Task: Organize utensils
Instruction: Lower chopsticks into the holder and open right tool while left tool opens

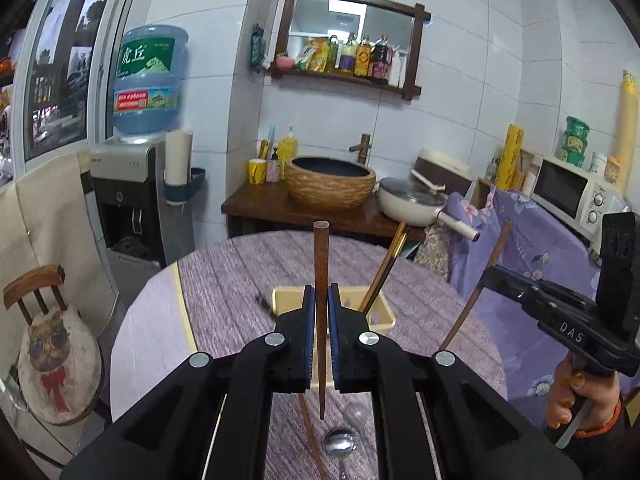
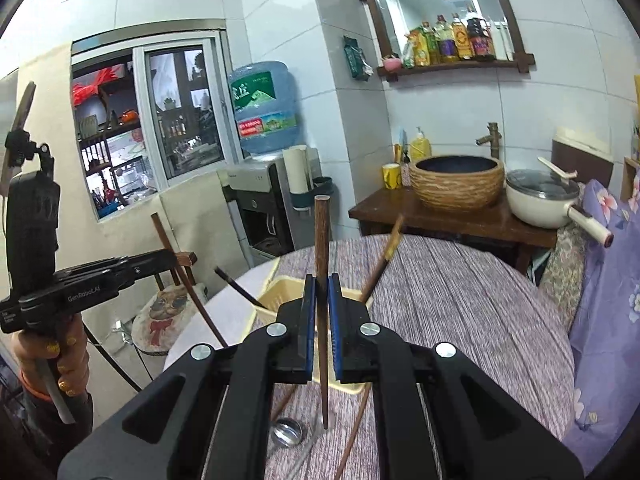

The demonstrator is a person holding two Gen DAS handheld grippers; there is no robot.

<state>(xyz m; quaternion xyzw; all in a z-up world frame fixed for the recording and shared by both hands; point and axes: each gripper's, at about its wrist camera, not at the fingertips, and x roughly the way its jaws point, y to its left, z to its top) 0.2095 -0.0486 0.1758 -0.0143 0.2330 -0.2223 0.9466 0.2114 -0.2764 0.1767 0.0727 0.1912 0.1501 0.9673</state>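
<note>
My left gripper (image 1: 321, 294) is shut on a brown wooden chopstick (image 1: 321, 248), which stands upright above the table. Behind it sits a cream utensil box (image 1: 382, 320) holding several chopsticks (image 1: 384, 268). Below the jaws, a metal spoon (image 1: 340, 442) and a loose chopstick (image 1: 310, 432) lie on the cloth. My right gripper (image 2: 321, 282) is shut on a second brown chopstick (image 2: 322, 232), also upright, in front of the same box (image 2: 272, 292). Each gripper shows in the other view, the right gripper (image 1: 490, 276) at the right and the left gripper (image 2: 170, 256) at the left.
The round table (image 1: 224, 280) has a purple striped cloth. A chair with a cat cushion (image 1: 56, 340) and a water dispenser (image 1: 132, 184) stand to the left. Behind are a woven basin (image 1: 330, 184), a white pot (image 1: 412, 200) and a microwave (image 1: 572, 192).
</note>
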